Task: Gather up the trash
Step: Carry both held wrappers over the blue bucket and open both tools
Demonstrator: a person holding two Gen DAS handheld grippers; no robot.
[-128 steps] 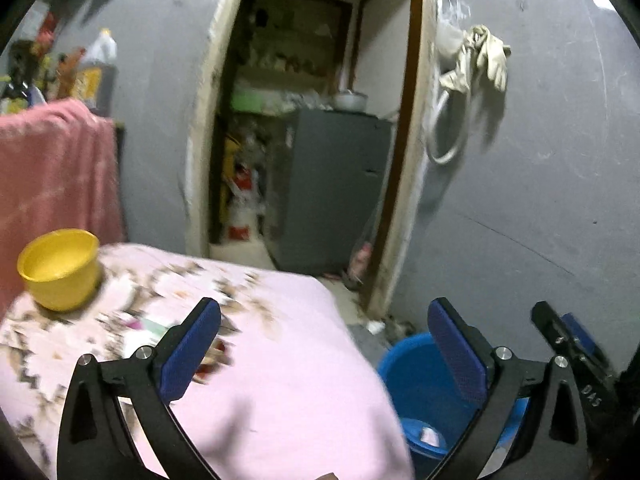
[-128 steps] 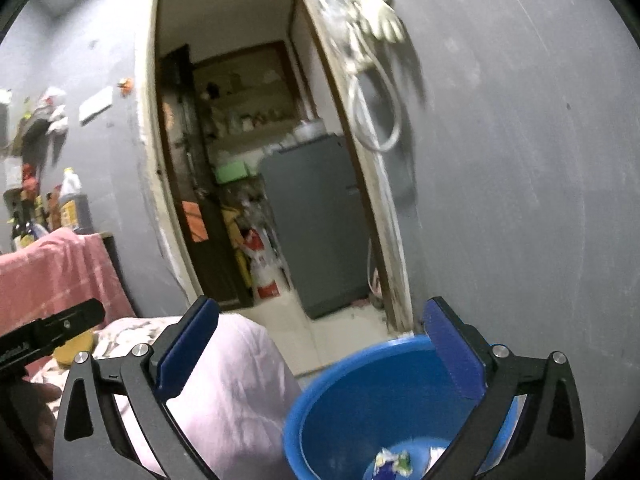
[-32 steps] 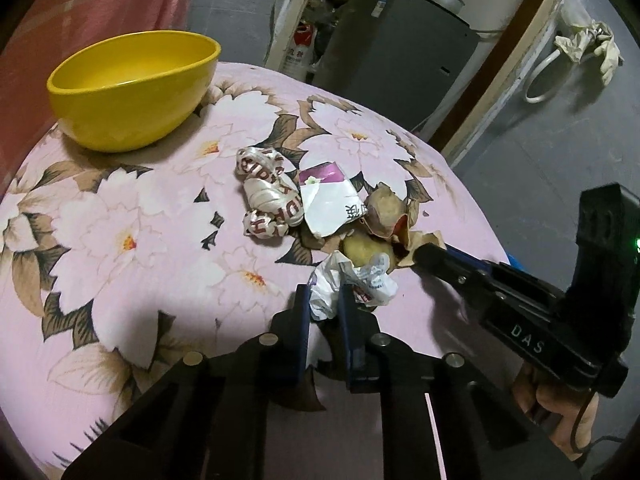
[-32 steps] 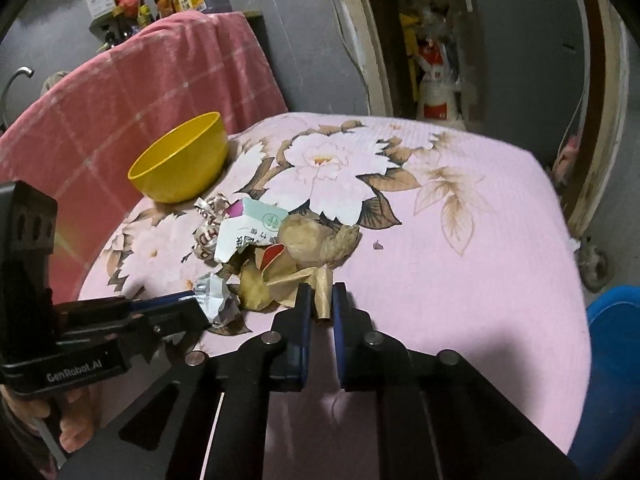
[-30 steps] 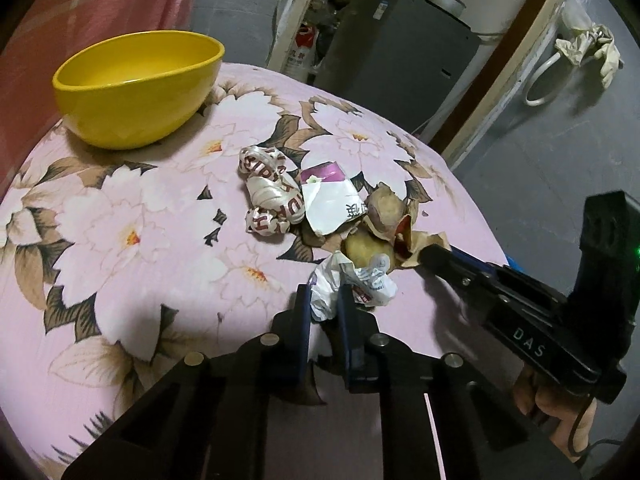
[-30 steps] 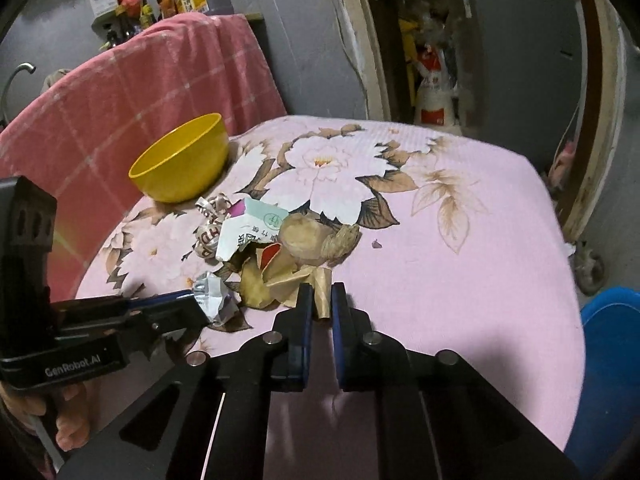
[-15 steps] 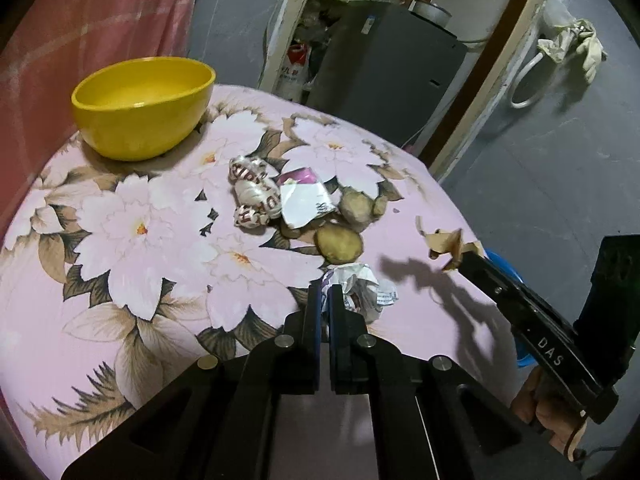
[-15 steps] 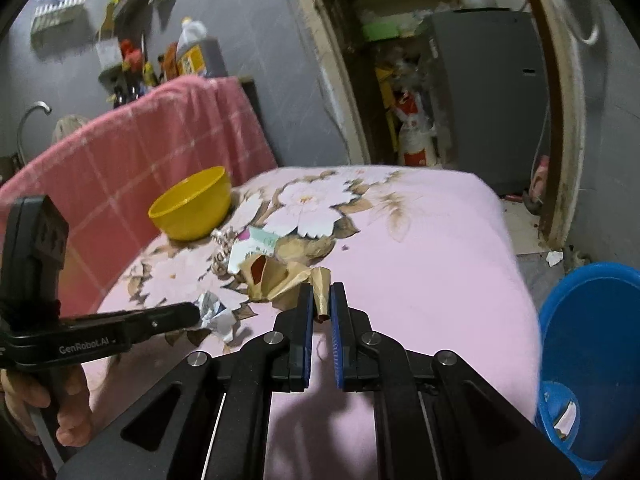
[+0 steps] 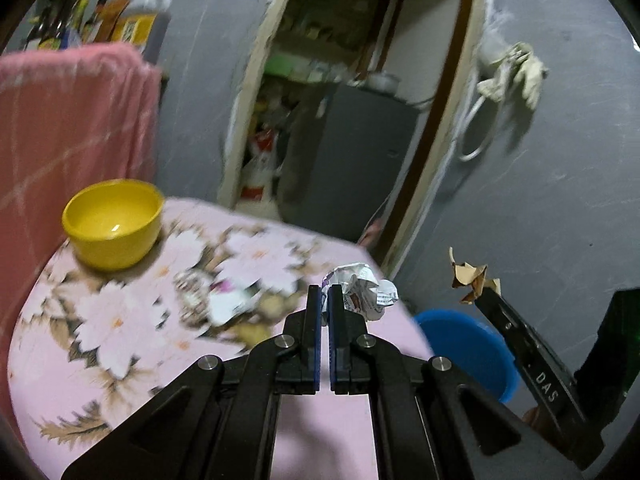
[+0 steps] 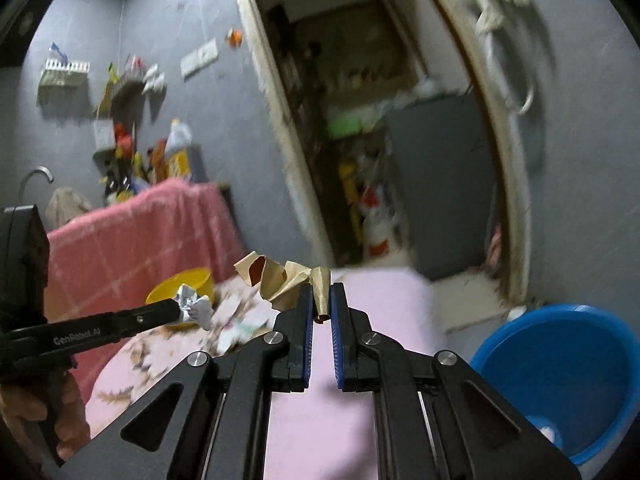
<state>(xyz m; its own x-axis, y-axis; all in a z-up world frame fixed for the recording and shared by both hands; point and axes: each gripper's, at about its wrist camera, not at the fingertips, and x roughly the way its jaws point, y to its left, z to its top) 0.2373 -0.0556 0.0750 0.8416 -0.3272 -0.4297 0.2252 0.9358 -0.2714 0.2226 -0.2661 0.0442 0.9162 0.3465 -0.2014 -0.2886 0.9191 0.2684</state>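
My left gripper (image 9: 324, 294) is shut on a crumpled silver-white wrapper (image 9: 362, 291) and holds it up above the pink flowered table (image 9: 120, 360); the wrapper also shows in the right wrist view (image 10: 192, 307). My right gripper (image 10: 321, 294) is shut on a crumpled brown paper scrap (image 10: 280, 278), lifted off the table; the scrap also shows in the left wrist view (image 9: 472, 282). A blue bucket (image 10: 560, 368) stands on the floor at the right, also seen in the left wrist view (image 9: 468, 348). More trash (image 9: 228, 304) lies blurred on the table.
A yellow bowl (image 9: 114, 224) stands at the table's far left. A pink checked cloth (image 10: 136, 236) hangs behind the table. A grey wall (image 9: 560, 160) is at the right, with an open doorway and a grey cabinet (image 9: 352, 160) beyond.
Both grippers have lifted their scraps off the table and swung up and toward the right, so the blue bucket has come into view. The rest of the trash stays on the table.
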